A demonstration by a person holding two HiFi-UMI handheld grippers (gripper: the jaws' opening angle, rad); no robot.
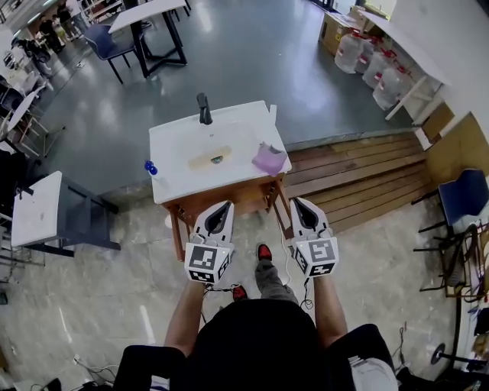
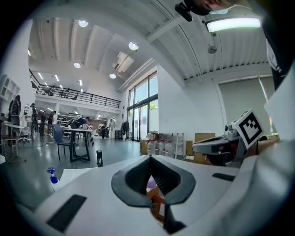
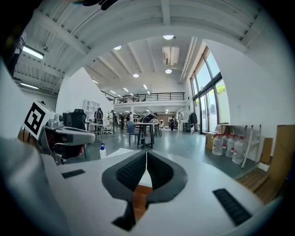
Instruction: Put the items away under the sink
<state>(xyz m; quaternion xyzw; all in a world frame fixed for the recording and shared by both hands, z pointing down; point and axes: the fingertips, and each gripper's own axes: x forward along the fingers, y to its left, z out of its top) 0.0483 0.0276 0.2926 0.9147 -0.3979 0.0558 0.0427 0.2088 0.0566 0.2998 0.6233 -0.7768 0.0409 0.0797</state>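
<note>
This is a big open lab or workshop hall. A lone sink stand (image 1: 172, 176) sits on a glossy grey floor (image 1: 252, 53), with work tables (image 1: 149, 11) at eleven o'clock and water jugs (image 1: 374, 65) at two. A railed mezzanine (image 2: 76, 96) and tall windows (image 2: 145, 108) rise behind.

The left gripper (image 1: 221, 206) and the right gripper (image 1: 301, 203) are held out side by side, apart from each other. Both point forward and close to level, with the left forearm (image 1: 187, 311) and the right forearm (image 1: 327, 304) stretching straight back behind their marker cubes. The left gripper's jaws are closed, tips touching, with nothing pinched between them, and the right gripper's jaws are likewise pressed together and empty. Each claw has the other just off to its inner side, at about the same height.
</note>
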